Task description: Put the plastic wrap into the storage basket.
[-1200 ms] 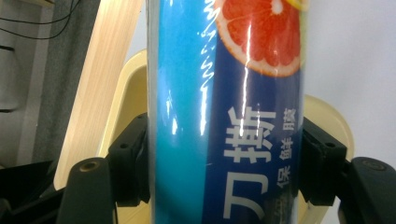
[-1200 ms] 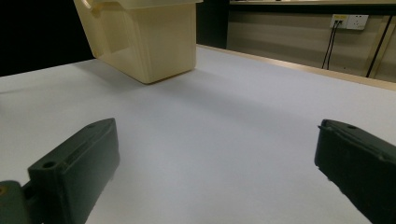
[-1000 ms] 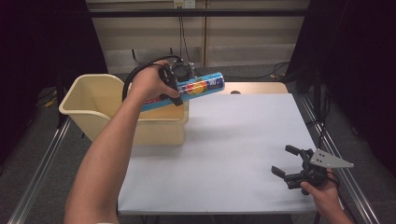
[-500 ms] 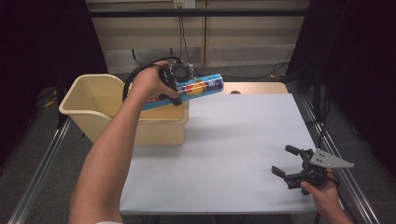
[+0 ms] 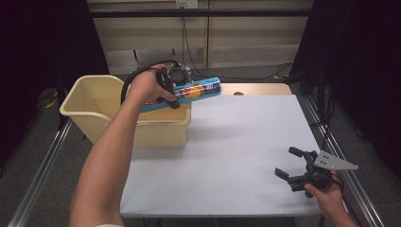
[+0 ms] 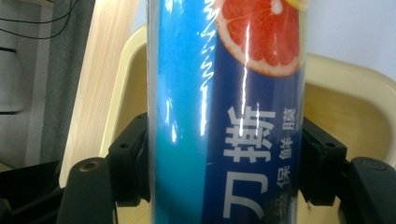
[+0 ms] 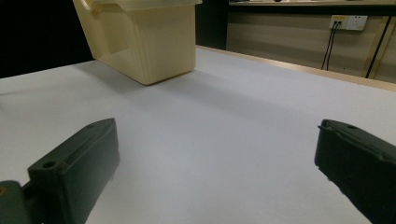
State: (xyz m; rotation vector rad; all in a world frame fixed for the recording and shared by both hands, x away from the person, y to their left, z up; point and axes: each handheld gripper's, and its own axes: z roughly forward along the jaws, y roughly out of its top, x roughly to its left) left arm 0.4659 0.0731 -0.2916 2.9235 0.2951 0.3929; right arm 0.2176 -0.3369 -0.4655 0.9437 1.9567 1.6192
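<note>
A: The left tool (image 5: 176,84) is gripping a long blue tube (image 5: 189,93) near its middle, jaws pressing on both sides, and holding it in the air over the cream bin (image 5: 82,113) at the desk's far left corner. What is worrying you?

B: The tube (image 6: 224,112) is looking glossy, a slick printed wrap with a grapefruit picture, and it is round, so it may be sliding or rolling between those hard black jaws. One end is hanging out past the bin's rim toward the white desk (image 5: 236,156); if it is let go tilted like this, it could be catching the rim and tipping out

A: And the bin?

B: Smooth plastic, rounded lip, sloping walls, probably light, so a knock might be shifting it

A: The right tool (image 5: 297,165)?

B: Resting near the near right corner, jaws spread wide, carrying nothing
</note>
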